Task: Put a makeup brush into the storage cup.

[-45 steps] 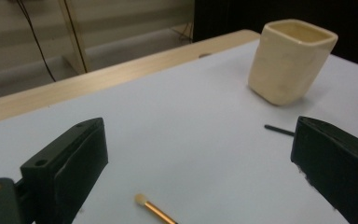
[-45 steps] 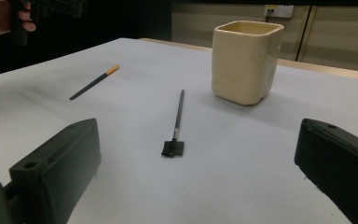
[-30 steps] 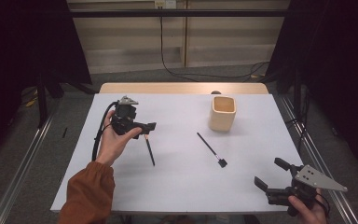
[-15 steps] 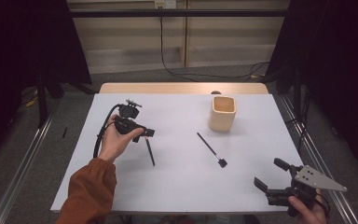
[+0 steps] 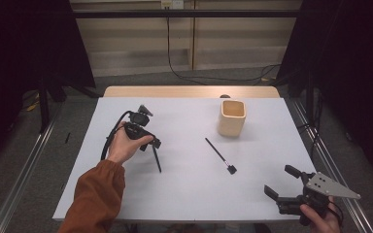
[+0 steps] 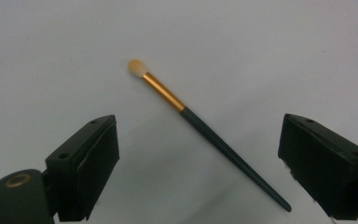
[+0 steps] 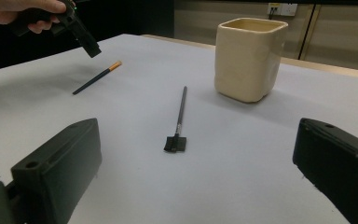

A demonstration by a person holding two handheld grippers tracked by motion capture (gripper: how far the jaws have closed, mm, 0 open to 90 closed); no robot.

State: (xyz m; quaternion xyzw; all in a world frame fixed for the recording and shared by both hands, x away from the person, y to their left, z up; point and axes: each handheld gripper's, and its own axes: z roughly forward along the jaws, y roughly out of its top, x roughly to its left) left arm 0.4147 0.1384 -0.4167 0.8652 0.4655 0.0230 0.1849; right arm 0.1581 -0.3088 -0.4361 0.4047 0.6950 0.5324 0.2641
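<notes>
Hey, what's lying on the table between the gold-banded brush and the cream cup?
The flat-headed black brush lies between the gold-banded brush and the cup, touching neither; the right gripper view and the high view show this.

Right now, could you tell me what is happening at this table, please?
A person holds a gripper in each hand. The left gripper hangs open above a dark-handled brush with a gold ferrule, not touching it. The right gripper waits open near the table's front edge. A black flat-headed brush lies beside a cream square ceramic cup.
</notes>
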